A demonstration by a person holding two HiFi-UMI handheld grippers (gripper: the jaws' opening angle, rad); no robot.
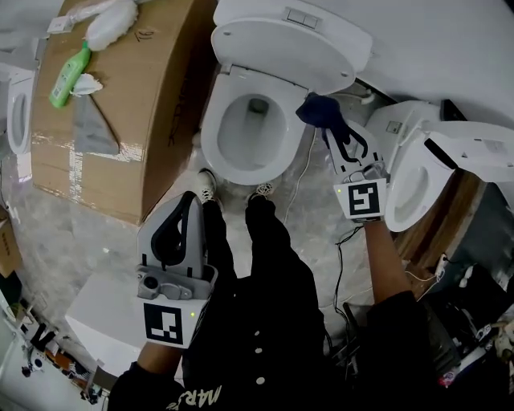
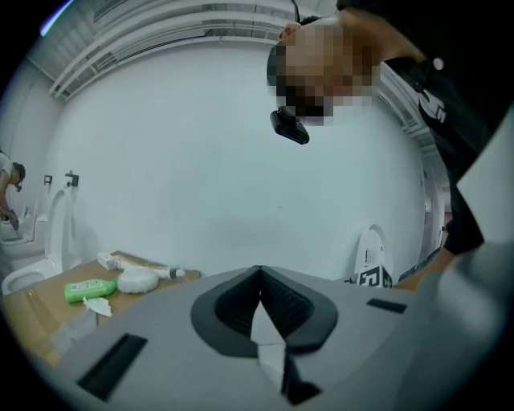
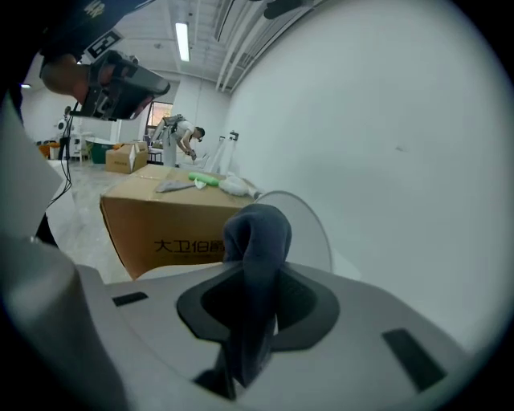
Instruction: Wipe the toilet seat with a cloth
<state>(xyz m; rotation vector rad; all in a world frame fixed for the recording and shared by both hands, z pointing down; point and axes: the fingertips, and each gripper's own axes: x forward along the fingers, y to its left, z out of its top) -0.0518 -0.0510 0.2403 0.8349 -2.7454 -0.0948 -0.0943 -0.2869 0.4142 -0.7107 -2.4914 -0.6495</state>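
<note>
dark cloth [image 1: 320, 111] in right tool [image 1: 330, 133] at toilet seat [image 1: 241, 173] edge

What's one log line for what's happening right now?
right gripper: shut on cloth | cloth: at right edge of toilet seat, contact unclear | left gripper: shut, empty | lid: up

- Pale marbled floor [image 1: 80, 233]: a toilet [image 1: 233, 164], a cardboard box [image 1: 161, 96] just beside it, a second toilet [image 1: 405, 193], a thin cable [image 1: 340, 257] and two shoes [image 1: 206, 186].
- Box top: green bottle [image 1: 70, 76], white duster [image 1: 108, 22], grey sheet [image 1: 92, 128].
</note>
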